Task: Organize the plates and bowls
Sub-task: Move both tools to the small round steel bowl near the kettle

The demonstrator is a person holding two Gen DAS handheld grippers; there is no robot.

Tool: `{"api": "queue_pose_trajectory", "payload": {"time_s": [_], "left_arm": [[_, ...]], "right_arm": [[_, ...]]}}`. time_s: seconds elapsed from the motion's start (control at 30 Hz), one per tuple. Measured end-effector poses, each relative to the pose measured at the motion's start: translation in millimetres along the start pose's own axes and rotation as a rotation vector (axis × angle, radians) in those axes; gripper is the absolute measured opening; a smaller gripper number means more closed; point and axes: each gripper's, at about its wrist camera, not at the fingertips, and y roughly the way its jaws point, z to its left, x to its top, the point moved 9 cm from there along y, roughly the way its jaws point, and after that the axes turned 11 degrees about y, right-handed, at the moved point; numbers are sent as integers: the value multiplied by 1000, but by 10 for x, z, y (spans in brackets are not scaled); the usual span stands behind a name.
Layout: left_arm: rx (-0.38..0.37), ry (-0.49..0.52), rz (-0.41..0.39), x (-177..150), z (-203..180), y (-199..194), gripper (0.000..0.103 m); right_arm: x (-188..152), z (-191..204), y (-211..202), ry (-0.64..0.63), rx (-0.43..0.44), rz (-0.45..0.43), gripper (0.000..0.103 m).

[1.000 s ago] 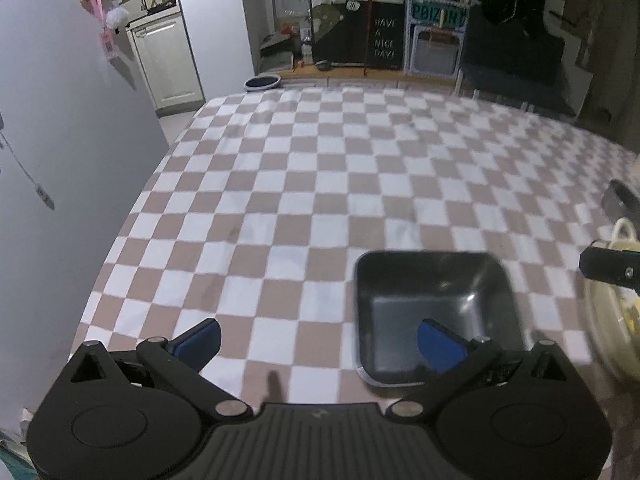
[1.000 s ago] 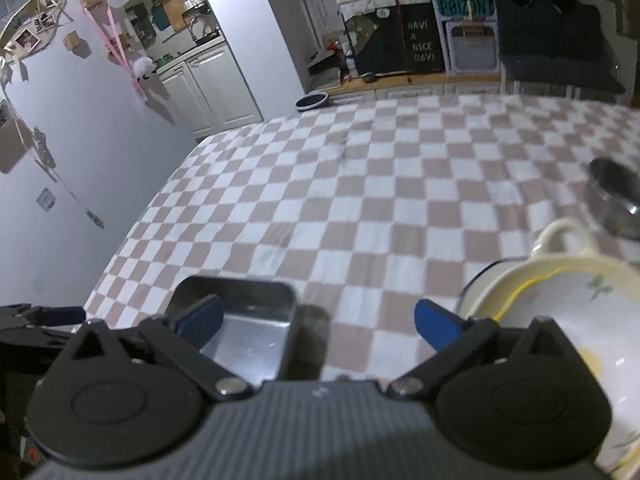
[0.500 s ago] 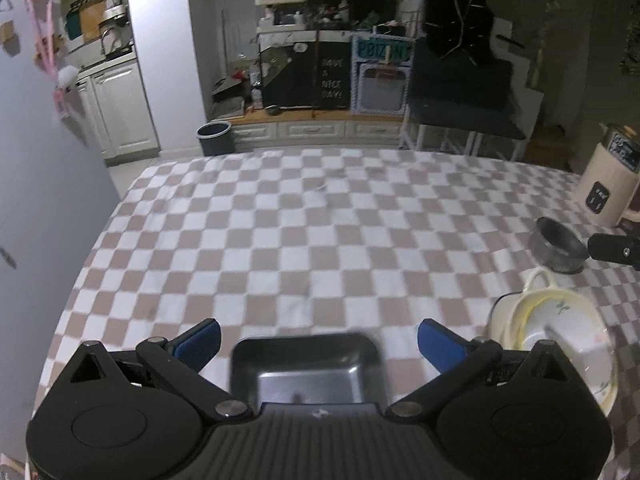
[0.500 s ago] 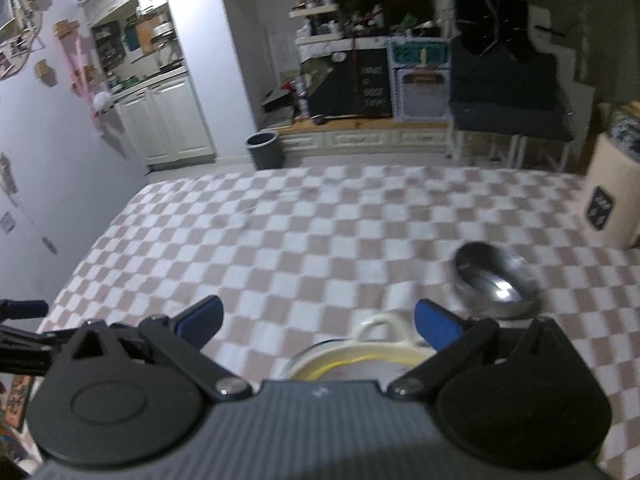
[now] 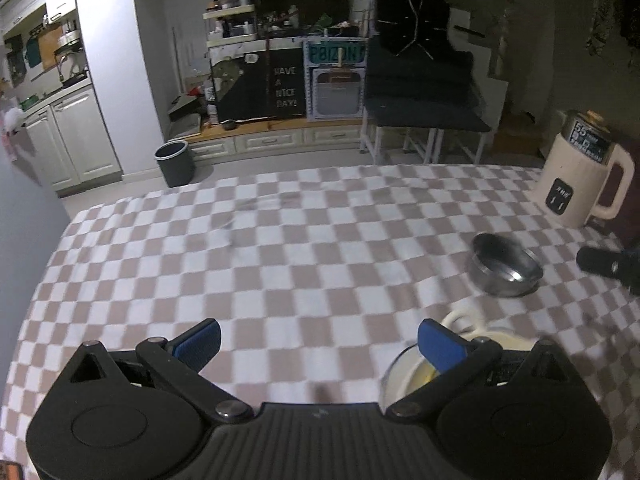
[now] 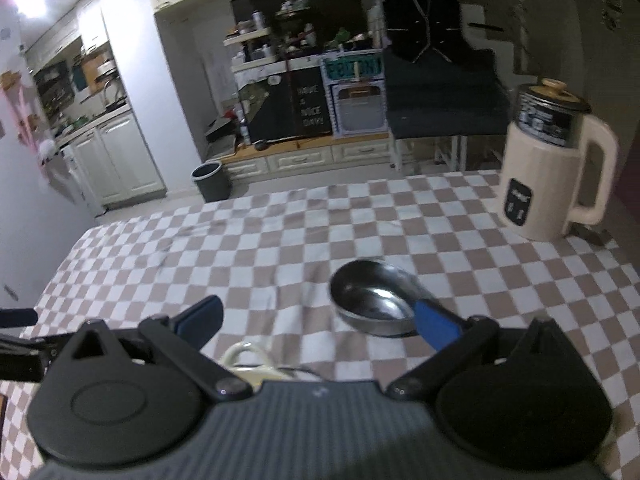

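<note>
A small steel bowl sits on the checkered tablecloth at the right; in the right wrist view the steel bowl lies just ahead of my right gripper's right finger. A cream handled dish with a yellow inside peeks out behind my left gripper's right finger; its handle shows low in the right wrist view. My left gripper is open and empty above the cloth. My right gripper is open and empty. The dark square tray is out of view.
A cream electric kettle stands at the table's far right, also in the left wrist view. The checkered tablecloth stretches to the far edge. Beyond are a bin, cabinets and shelves. A grey wall runs along the left.
Both grippers have lifted and swung right. The dark square tray has dropped out of the left view; the steel bowl and kettle have come into view in both.
</note>
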Motion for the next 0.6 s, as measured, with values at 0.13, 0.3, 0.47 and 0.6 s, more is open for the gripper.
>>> {"api": "queue_pose_trajectory", "payload": {"time_s": [0.13, 0.3, 0.47, 0.6], "left_arm": [[-5, 16, -13, 274, -312, 154, 103], [-32, 28, -42, 536, -675, 325, 103], [-35, 3, -46, 631, -891, 549, 103], [-28, -17, -10, 696, -966, 772, 103]], "right_arm": [[64, -189, 22, 8, 2, -2, 103], [137, -457, 165, 52, -35, 8, 103], [227, -639, 395, 138, -28, 33, 98], [279, -726, 625, 227, 13, 75, 83]]}}
